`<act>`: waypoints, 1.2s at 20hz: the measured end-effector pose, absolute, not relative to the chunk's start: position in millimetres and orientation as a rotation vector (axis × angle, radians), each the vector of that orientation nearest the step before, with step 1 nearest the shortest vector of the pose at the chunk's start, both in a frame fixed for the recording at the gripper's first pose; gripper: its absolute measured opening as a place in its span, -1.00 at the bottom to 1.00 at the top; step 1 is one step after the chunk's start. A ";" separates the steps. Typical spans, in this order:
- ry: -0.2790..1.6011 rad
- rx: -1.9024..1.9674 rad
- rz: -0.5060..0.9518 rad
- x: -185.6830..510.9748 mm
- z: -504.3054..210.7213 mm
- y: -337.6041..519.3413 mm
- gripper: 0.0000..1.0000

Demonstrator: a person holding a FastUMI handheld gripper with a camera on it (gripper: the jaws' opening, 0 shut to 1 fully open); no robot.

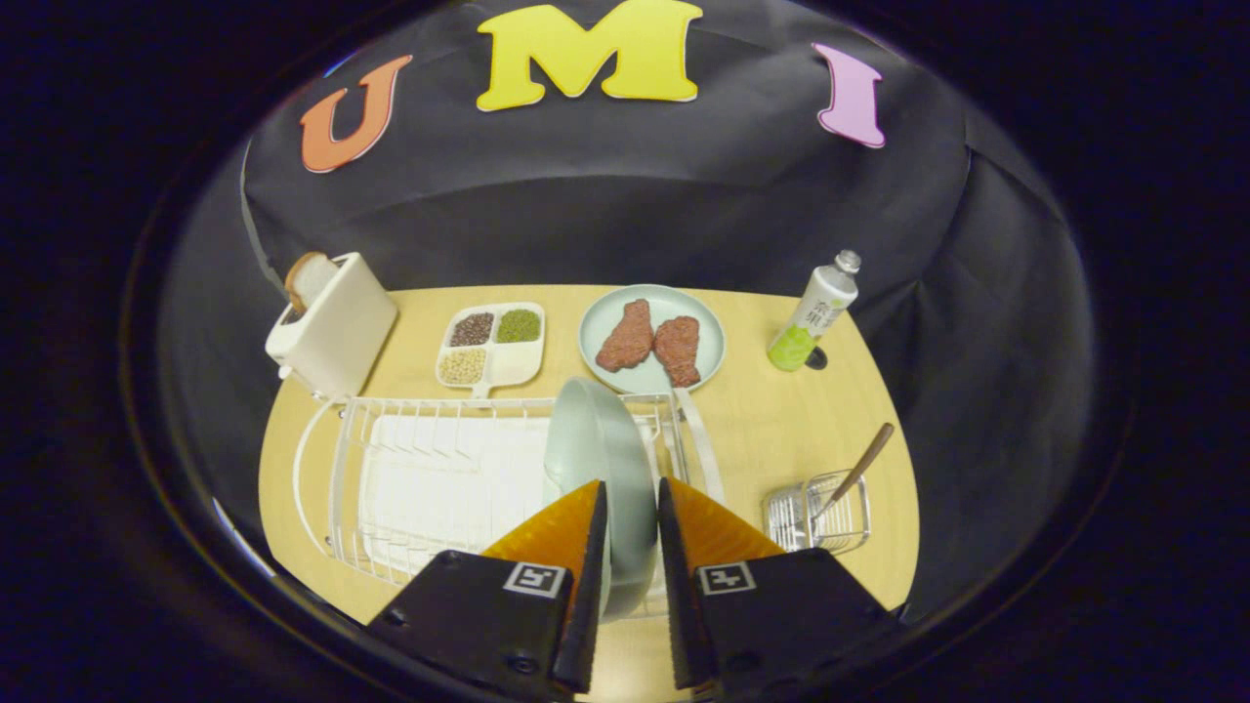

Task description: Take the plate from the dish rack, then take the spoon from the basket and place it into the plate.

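Note:
A pale green plate (596,439) stands on edge at the right end of the white wire dish rack (342,459). My gripper (632,483) reaches over the rack's near side, one finger on each face of the plate, and is shut on the plate's near rim. The plate's lower part still sits within the rack's wires. To the right of the rack, a small wire basket (793,517) stands on the wooden table (771,430). A spoon (864,459) with a brown handle leans out of the basket toward the far right.
Along the table's far side stand a white toaster (332,322) with bread in it, a divided tray (516,363) of beans and grains, a round plate (710,337) holding two pieces of meat, and a green-and-white bottle (815,312). Black cloth encloses the table.

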State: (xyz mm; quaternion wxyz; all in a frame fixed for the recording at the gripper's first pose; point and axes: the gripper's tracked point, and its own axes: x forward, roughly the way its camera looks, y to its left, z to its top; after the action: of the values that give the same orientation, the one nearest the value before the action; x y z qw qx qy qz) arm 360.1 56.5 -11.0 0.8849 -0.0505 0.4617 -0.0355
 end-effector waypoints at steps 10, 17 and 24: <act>0.801 -0.531 -0.430 345.2 11.3 73.6 -0.75; 0.745 -0.493 -0.599 332.6 7.5 64.1 -0.77; 0.657 -0.541 -0.637 316.9 18.8 68.8 -0.78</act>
State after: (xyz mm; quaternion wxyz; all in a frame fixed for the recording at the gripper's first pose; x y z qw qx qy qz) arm 316.9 68.8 18.8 0.8621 -0.2579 0.3131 -0.3038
